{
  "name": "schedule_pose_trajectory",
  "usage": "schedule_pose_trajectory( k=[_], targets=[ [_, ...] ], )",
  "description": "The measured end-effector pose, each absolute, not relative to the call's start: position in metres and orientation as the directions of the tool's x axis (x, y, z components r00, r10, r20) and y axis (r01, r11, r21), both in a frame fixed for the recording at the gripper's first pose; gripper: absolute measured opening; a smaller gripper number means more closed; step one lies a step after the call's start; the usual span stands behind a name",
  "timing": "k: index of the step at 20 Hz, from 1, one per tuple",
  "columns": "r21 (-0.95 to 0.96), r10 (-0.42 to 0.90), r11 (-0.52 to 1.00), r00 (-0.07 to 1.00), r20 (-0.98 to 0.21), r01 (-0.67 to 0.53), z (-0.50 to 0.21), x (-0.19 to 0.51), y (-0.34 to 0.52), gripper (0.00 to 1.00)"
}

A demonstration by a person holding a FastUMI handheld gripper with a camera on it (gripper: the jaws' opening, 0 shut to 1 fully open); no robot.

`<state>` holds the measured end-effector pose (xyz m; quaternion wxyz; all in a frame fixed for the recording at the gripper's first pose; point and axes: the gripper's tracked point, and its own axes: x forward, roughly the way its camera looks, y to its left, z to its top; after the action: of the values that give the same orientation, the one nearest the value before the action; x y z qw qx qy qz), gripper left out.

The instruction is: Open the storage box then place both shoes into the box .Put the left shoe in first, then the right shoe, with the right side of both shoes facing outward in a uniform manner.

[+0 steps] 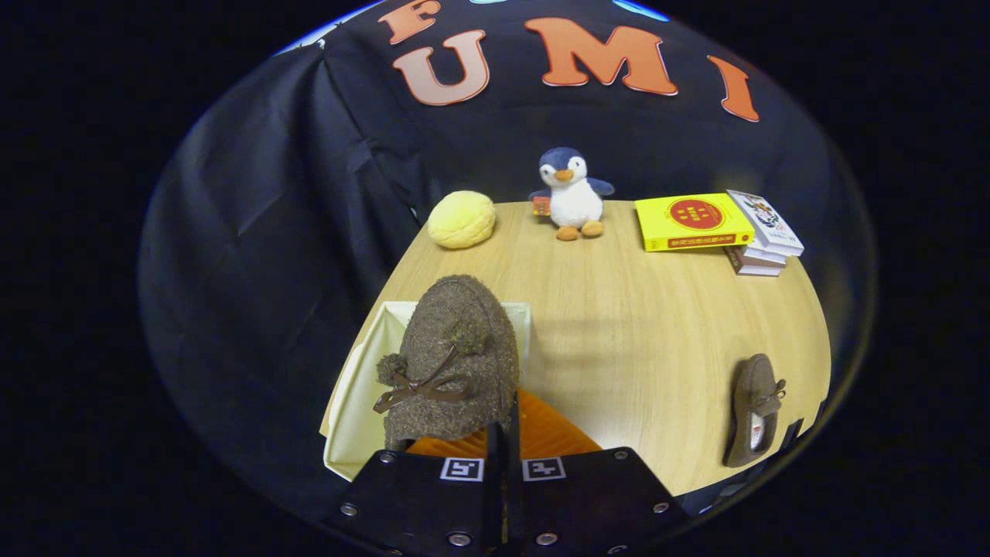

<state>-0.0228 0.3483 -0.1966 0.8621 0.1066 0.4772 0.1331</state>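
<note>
tongs pinch fuzzy brown shoe above open box; labels unreadable.

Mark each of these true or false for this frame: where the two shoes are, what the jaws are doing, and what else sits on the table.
1. The gripper holds a brown fuzzy shoe, jaws closed on its edge. True.
2. That shoe hangs over the open white storage box. True.
3. The second shoe already lies in the box. False: it lies on the wooden table, off to the right of the gripper, apart from the box.
4. A stuffed penguin stands at the far side of the table. True.
5. The yellow book sits beside the box. False: it lies at the far right, leaning on a stack of books.
</note>
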Motion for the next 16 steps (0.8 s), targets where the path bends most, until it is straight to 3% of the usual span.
schedule_pose_trajectory(
  k=[7,16],
  targets=[
    [0.311,0.34,0.94,0.419,-0.842,-0.138,-0.226,-0.024,0.412,0.04],
    [0.329,0.302,0.942,0.264,-0.916,0.063,-0.275,-0.04,0.443,0.04]
  ],
)
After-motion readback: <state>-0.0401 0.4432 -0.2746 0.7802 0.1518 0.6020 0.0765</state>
